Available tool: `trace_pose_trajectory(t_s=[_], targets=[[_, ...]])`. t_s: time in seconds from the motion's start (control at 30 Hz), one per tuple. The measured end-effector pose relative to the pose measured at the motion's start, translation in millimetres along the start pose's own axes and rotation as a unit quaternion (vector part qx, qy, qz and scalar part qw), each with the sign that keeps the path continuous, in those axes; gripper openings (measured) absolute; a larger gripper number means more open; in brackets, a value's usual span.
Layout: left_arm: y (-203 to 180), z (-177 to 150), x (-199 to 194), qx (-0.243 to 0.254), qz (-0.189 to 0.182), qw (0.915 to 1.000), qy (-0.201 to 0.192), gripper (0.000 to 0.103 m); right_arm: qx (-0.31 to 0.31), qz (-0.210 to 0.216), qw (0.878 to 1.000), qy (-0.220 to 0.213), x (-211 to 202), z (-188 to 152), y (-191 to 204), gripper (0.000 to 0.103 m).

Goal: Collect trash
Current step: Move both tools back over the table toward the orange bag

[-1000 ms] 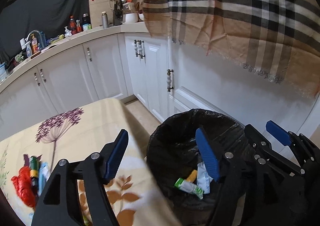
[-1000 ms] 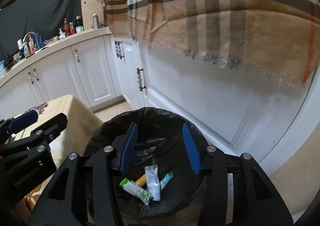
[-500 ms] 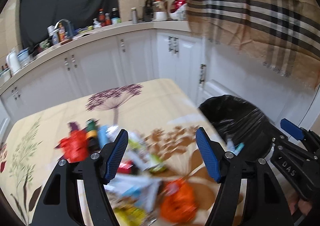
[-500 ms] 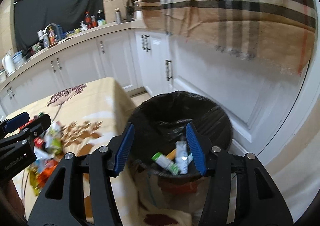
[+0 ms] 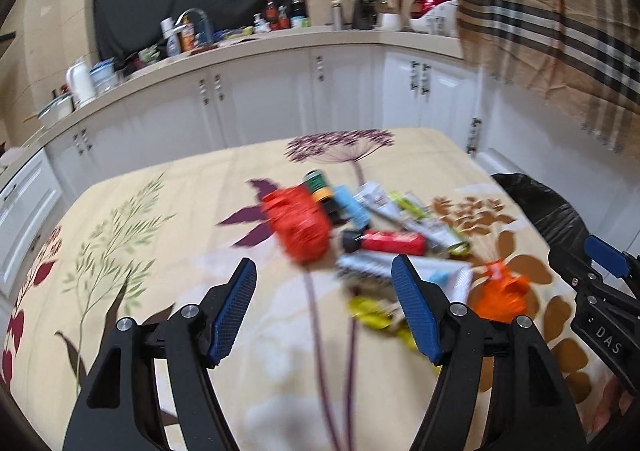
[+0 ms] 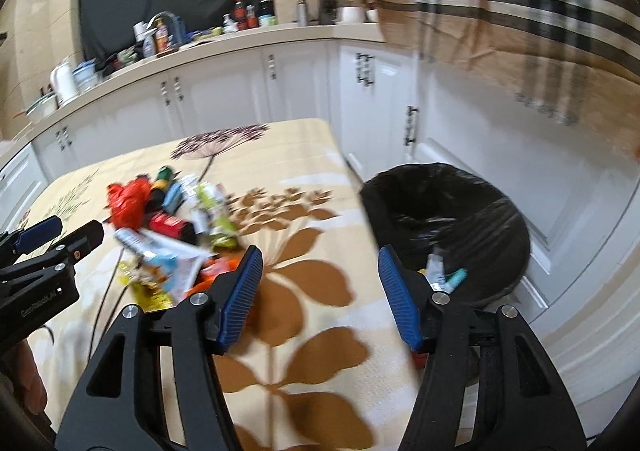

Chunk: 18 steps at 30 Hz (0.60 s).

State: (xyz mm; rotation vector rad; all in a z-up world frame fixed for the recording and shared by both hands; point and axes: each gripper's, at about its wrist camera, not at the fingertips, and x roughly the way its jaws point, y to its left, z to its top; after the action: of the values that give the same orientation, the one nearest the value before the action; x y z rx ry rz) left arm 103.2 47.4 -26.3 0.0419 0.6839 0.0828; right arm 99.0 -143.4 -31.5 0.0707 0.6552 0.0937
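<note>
Big floral tablecloth (image 5: 168, 219) spread across the table, cream with purple and brown blossoms, filling most of both views. White kitchen cabinets (image 5: 272, 99) curving behind, cluttered countertop (image 5: 248, 41) above, plaid cloth (image 5: 560, 31) hanging at the right.

Off the table's right edge, low on the floor: black-lined trash bin (image 6: 452, 219), mouth open, a few wrappers (image 6: 440, 271) already lying at the bottom.

Over to the trash pile (image 5: 372, 243), heaped mid-table toward the bin side, blurred in both views. Crumpled red bag (image 5: 298, 227) at its left, biggest of the lot. Red can (image 5: 388, 241) on its side just right of it. Silvery packet (image 5: 400, 271) in front, partly behind the left gripper's right finger. Orange bag (image 5: 500, 291) at the near right edge of the heap. Yellow wrapper (image 5: 372, 313) closest to the camera. Green-and-orange tube (image 5: 320, 187) and pale blue item (image 5: 350, 205) at the back, touching the red bag.

Left gripper (image 5: 324, 307) hovering over the cloth just short of the pile, fingers wide, nothing between them.

Right gripper (image 6: 320, 291) above the table's edge, between pile and bin, jaws opening, fingers well apart and empty, bare brown-leaf print showing through the gap.
</note>
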Motion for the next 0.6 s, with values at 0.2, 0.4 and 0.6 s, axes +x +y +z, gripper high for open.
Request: trace_pose_trajectory(t_s=[0.2,0.4,0.6], targets=[[26.2,-13.1,-1.6,-0.018,0.013,0.9997,0.008,0.068,-0.027,0.023,0.999,0.014,4.2,-5.1,31.1,0.059],[38.8,-21.2,-2.0,-0.031,0.014,0.9993,0.015,0.068,-0.043,0.024,0.998,0.03,7.5,-7.3,46.0,0.067],[39.4,-25.3,-2.1,-0.037,0.001,0.9991,0.019,0.068,-0.046,0.023,0.997,0.062,17.6,-10.1,47.1,0.066]])
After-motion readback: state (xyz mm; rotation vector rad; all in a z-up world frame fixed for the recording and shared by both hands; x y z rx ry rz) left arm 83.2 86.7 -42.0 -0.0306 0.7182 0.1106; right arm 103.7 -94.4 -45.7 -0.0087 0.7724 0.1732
